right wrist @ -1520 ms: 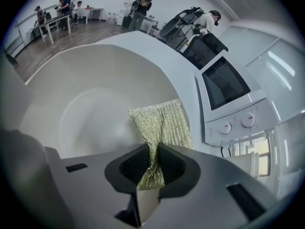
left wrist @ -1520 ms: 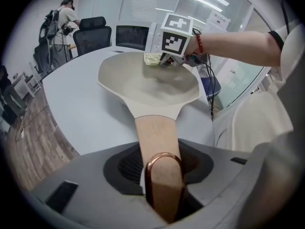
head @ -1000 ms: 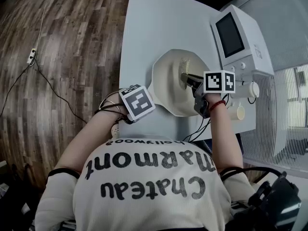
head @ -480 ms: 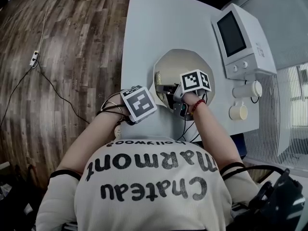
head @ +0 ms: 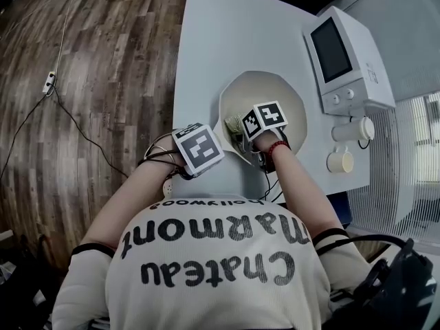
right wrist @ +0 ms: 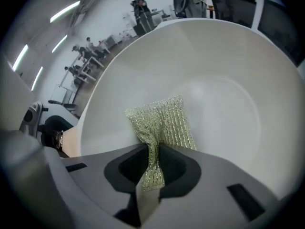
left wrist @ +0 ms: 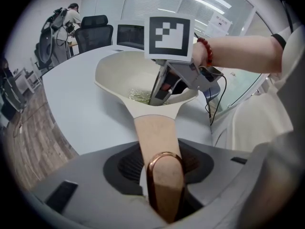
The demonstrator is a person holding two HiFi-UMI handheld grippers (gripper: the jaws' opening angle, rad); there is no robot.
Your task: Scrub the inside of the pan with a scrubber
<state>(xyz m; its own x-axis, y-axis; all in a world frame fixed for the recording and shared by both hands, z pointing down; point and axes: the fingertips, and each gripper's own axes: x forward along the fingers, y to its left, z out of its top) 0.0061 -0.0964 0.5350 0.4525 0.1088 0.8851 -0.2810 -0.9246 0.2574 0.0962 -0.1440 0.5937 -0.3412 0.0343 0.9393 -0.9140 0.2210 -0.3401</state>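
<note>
**Two grips locked on, scrubber sitting low inside the pan**

Both hands are working at the lower left side of the pan (head: 275,84), which is sitting mid-frame on the pale worktop (head: 220,40) in the head view. The left gripper (left wrist: 162,175) is clamping its fingers on the tan handle (left wrist: 155,137). That handle is running straight up from the bottom centre of the left gripper view to the pan's rim.

The right gripper (right wrist: 151,168) is pinching the glittery green scrubber (right wrist: 164,123), fingers closed tight on its gathered end. The loose part is fanning out ahead of the fingers, up and slightly right in the right gripper view, over the sloping inner wall nearest the handle. The wide bare base is lying beyond it, toward the upper right of that view. So I'm judging the coming stroke as heading away from the handle side and across the bottom. The right hand is the one inside the pan, and the left looks to be only bracing it.

Now the trouble spots. In the head view the marker cube (head: 265,119) is covering the right fingers and nearly all of the scrubber, with just a sliver peeking out at its left. Whether the mesh is actually pressing on the surface or hanging just off it, I cannot tell. The pan's far rim is running out of the picture at the right edge of the right gripper view.
</note>
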